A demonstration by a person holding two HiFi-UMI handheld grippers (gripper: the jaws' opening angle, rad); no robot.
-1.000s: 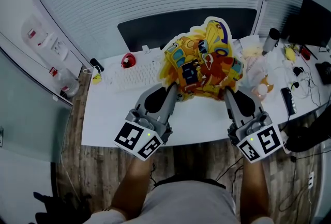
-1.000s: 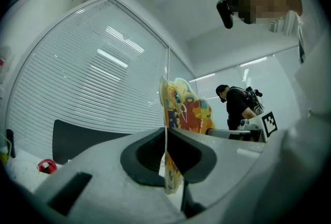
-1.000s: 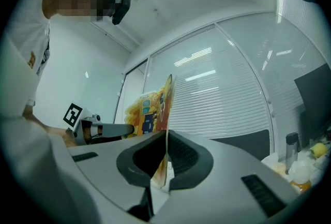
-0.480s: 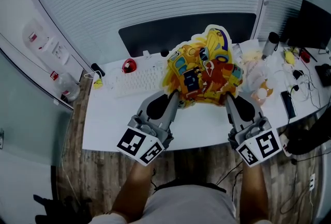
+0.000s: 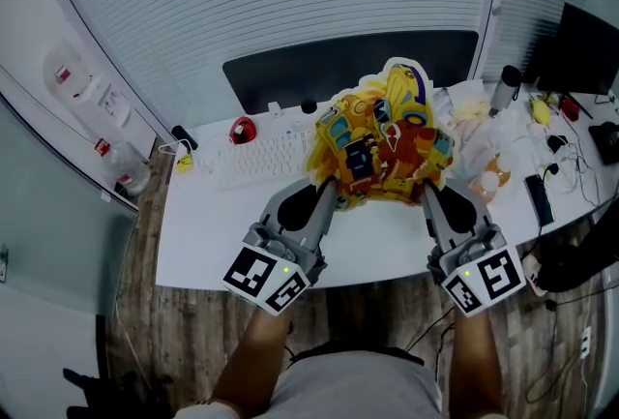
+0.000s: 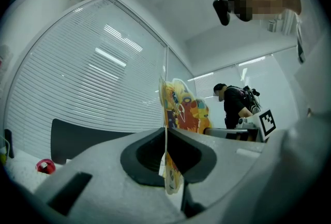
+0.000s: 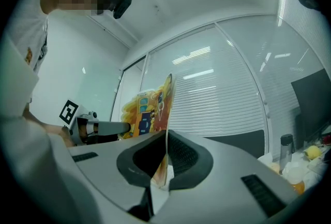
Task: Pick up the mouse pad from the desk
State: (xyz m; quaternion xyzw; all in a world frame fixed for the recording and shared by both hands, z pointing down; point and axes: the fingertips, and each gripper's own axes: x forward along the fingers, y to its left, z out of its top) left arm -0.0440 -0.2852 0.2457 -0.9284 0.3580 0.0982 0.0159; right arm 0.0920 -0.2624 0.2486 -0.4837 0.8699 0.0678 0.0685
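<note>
Grey two-jaw grippers, the left gripper (image 5: pixel 327 183) and the right gripper (image 5: pixel 426 187), each topped with a cube of black-and-white square markers, are clenched on the near edge of a yellow-and-orange cartoon-print mouse pad with an irregular cut outline (image 5: pixel 382 132). In the left gripper view the thin pad (image 6: pixel 181 109) runs edge-on between the closed jaws of that gripper (image 6: pixel 166 140) and rises above them; the right gripper view shows the same pinch, the sheet (image 7: pixel 150 109) standing up out of the closed jaws of that gripper (image 7: pixel 165 155).

Held at its two lower corners, the pad is tilted up over the rear middle of the white desk (image 5: pixel 203 224), overlapping the right end of a white keyboard (image 5: pixel 256 151). A small red object (image 5: pixel 241 128) lies just beyond the keyboard's left end. A grey bottle (image 5: pixel 503 88) and a black monitor (image 5: pixel 588 44) stand at the desk's right, with a black phone (image 5: pixel 538 194) near the front edge there. A person in dark clothes (image 6: pixel 235 106) stands in the background of the left gripper view.
</note>
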